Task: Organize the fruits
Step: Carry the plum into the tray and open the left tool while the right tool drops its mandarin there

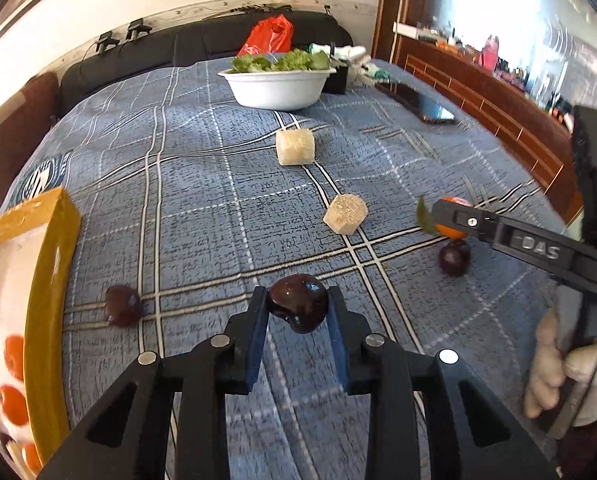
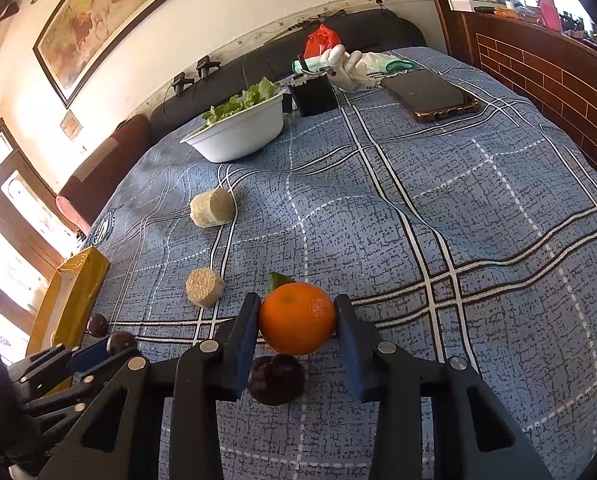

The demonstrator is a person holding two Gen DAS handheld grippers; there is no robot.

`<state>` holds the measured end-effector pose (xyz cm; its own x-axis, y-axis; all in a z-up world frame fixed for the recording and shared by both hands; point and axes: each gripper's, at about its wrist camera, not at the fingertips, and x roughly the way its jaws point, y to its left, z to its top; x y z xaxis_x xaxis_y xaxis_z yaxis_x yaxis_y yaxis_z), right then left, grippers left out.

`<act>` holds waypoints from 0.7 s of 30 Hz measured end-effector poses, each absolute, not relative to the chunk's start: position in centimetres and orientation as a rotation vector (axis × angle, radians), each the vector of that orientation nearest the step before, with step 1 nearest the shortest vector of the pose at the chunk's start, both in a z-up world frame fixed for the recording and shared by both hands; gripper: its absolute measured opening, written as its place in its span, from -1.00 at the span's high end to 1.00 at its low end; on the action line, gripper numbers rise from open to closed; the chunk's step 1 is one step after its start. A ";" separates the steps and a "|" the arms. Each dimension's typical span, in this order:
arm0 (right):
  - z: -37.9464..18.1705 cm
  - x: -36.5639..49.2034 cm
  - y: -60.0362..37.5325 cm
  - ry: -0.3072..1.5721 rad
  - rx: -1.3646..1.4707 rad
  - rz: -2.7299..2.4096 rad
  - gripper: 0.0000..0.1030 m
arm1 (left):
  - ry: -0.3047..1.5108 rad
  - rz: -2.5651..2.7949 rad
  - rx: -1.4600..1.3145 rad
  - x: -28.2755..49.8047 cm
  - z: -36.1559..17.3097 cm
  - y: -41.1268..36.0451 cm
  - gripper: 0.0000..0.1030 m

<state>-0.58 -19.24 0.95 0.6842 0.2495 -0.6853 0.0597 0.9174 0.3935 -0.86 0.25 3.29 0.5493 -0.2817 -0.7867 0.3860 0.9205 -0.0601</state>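
A glossy dark plum [image 1: 298, 307] is pinched by the left gripper [image 1: 297, 312], and a round orange tangerine [image 2: 297, 317] by the right gripper [image 2: 296, 318], both near the front of the blue plaid cloth [image 1: 202, 208]. Oranges are already seen in the yellow-rimmed tray [image 1: 50, 280] at the left edge. Two dark plums [image 1: 123, 306] [image 1: 453, 258] and two pale cut chunks [image 1: 295, 147] are left out. Open cloth lies between the grippers and the tray.

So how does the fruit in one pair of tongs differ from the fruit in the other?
The round orange tangerine is bright, matte and larger, with a green leaf behind it; the glossy dark purple plum is smaller and nearly black. The tangerine sits in the right tongs, the plum in the left tongs. Both are pinched between blue pads over the blue checked cloth.
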 end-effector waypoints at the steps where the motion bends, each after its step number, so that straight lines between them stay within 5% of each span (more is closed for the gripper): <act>1: 1.0 -0.6 -19.3 0.812 0.408 0.108 0.21 | 0.905 -0.398 0.111 -1.1 3.5 0.5 0.46; 21: 4.1 -3.1 -18.5 0.745 0.442 0.138 0.21 | 0.766 -0.302 -0.146 -7.7 8.9 10.1 0.45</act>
